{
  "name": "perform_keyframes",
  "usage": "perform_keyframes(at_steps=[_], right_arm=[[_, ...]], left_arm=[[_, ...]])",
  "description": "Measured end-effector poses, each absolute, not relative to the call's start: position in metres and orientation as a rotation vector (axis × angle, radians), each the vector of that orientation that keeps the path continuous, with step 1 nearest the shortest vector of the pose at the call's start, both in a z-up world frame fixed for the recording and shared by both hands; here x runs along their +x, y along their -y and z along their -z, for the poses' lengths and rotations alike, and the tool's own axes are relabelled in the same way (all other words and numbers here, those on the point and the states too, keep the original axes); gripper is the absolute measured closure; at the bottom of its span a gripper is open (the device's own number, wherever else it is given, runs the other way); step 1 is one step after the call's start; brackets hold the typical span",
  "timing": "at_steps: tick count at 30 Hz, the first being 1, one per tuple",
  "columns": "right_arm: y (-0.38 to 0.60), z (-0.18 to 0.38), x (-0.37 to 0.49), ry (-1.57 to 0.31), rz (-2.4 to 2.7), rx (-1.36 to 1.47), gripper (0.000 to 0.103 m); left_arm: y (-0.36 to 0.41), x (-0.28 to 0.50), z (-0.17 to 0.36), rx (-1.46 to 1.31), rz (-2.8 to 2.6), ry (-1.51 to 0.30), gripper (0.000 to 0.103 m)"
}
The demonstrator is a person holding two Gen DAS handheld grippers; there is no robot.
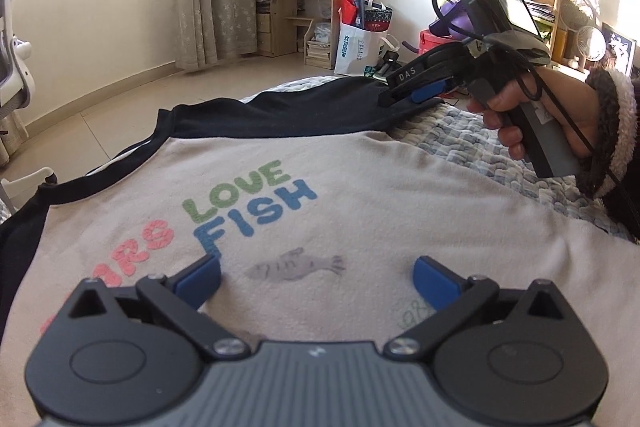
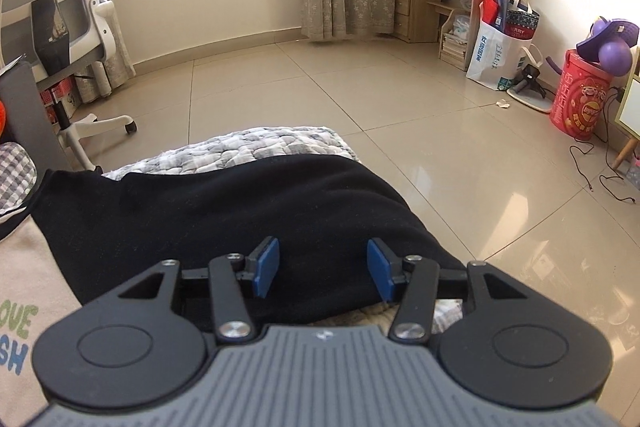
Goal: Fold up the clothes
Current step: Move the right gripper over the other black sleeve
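A beige shirt (image 1: 320, 195) with black sleeves lies spread flat on a quilted bed (image 1: 472, 139). The left tongs (image 1: 318, 277) hover over its fish print, spread wide, holding nothing. To the right, the right tongs (image 2: 323, 269) stand half open over the black sleeve (image 2: 240, 211), pads not pressing it.

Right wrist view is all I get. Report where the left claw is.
Observer: The left claw hangs wide open over the beige front of the sweatshirt, nothing between its pads.
Operator: Name the print under it.
Observer: A grey fish drawing lies between the pads, below the words LOVE FISH.
Operator: Describe my right claw from outside.
Observer: The right claw sits low at the end of the black sleeve, gripped by a hand in a fleece-lined cuff.
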State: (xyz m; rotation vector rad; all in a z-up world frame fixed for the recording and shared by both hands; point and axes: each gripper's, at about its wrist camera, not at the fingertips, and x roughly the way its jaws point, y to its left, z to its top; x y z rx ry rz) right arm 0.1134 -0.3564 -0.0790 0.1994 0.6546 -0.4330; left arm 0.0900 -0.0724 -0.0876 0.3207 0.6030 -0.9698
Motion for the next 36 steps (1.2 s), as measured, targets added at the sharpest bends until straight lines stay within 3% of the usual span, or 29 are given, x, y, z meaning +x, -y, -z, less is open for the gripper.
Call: perform_keyframes(at_steps=[13, 18, 24, 36], right_arm=[[0.370, 0.082, 0.112, -0.558, 0.713, 0.135, 0.041], [0.362, 0.057, 0.100, -0.482, 0.453, 0.167, 0.040], [0.329, 0.052, 0.121, -0.524, 0.070, 0.206, 0.040], [0.333, 0.075, 0.131, -0.585, 0.143, 0.174, 0.039]], left_arm=[[0.073, 0.090, 0.088, 0.319, 0.969, -0.604, 0.000], [0.073, 0.089, 0.088, 0.319, 0.970, -0.604, 0.000], [0.073, 0.089, 0.087, 0.320, 0.969, -0.604, 0.000], [0.073, 0.089, 0.087, 0.321, 0.969, -0.605, 0.000]])
